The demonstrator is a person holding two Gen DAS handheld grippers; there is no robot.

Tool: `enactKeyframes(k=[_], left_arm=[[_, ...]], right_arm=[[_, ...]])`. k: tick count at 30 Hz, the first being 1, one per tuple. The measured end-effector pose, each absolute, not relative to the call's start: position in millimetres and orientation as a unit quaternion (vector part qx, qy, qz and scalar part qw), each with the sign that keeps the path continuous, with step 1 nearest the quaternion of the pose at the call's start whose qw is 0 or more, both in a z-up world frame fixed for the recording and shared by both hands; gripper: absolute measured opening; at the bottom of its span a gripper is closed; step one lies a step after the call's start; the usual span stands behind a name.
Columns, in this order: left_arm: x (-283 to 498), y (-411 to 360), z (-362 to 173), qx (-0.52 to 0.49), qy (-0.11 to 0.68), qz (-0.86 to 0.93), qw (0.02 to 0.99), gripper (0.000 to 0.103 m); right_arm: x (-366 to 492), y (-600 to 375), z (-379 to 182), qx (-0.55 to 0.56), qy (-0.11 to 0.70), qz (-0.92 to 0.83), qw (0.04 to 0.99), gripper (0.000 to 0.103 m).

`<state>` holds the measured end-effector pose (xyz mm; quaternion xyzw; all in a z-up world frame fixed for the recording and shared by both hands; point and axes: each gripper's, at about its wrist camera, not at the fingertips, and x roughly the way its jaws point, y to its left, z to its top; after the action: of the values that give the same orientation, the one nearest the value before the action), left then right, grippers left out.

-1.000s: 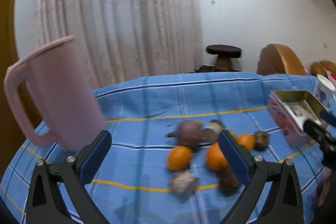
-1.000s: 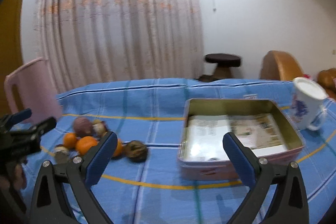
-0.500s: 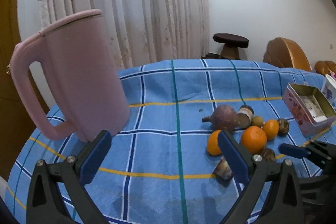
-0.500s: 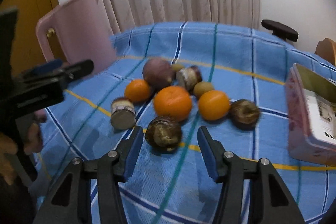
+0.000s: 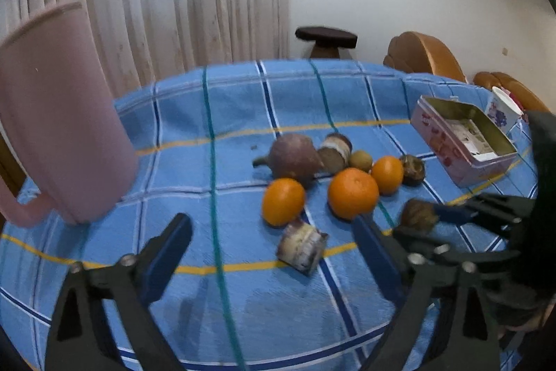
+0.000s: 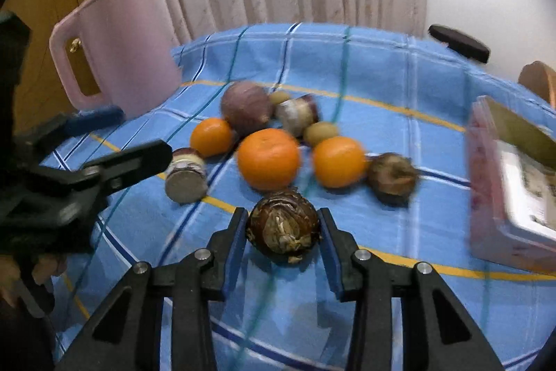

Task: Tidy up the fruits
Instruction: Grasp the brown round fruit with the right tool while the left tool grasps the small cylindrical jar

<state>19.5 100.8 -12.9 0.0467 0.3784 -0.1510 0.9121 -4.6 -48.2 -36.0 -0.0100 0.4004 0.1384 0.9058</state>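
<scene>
Blue checked cloth (image 5: 243, 113) covers the bench, and the fruits lie in one loose cluster at its middle. We count three oranges, the largest (image 6: 268, 159) at the centre, plus a purple bulb-shaped fruit (image 6: 246, 108), a small green-brown one (image 6: 321, 132), two cut-ended pieces and two dark brown wrinkled fruits. Our right hand-held gripper (image 6: 284, 230) has its jaws closing on the nearer brown fruit (image 6: 283, 226); the pads sit against both its sides, and the fruit appears to rest on the cloth. Our left hand-held gripper (image 5: 271, 246) hangs over the near edge of the cluster with jaws spread wide but narrowing, nothing pressed between them; a cut piece (image 5: 301, 246) lies in the gap. The open tin (image 5: 465, 141), to the right of the cluster, holds only paper, no fruit. We judge the task barely begun: first pick under way, everything else unsorted. A pink jug (image 5: 59, 113) stands at left.
</scene>
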Motion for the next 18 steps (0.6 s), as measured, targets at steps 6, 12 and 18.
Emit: enactKeyframes(k=[6, 12, 18], left_arm=[[28.5, 78.9, -35.3, 0.063, 0.412, -0.147, 0.897, 0.069], [36.3, 72.0, -50.7, 0.066, 0.428, -0.143, 0.89, 0.042], [29.7, 71.3, -48.1, 0.077, 0.418, -0.141, 0.894, 0.041]], right_arm=[[-14.0, -81.4, -31.5, 0.007, 0.382, 0.118, 0.917, 0.042], [-11.2, -82.5, -30.7, 0.022, 0.382, 0.124, 0.916, 0.042], [-18.9, -88.0, -29.2, 0.031, 0.374, 0.13, 0.918, 0.042]])
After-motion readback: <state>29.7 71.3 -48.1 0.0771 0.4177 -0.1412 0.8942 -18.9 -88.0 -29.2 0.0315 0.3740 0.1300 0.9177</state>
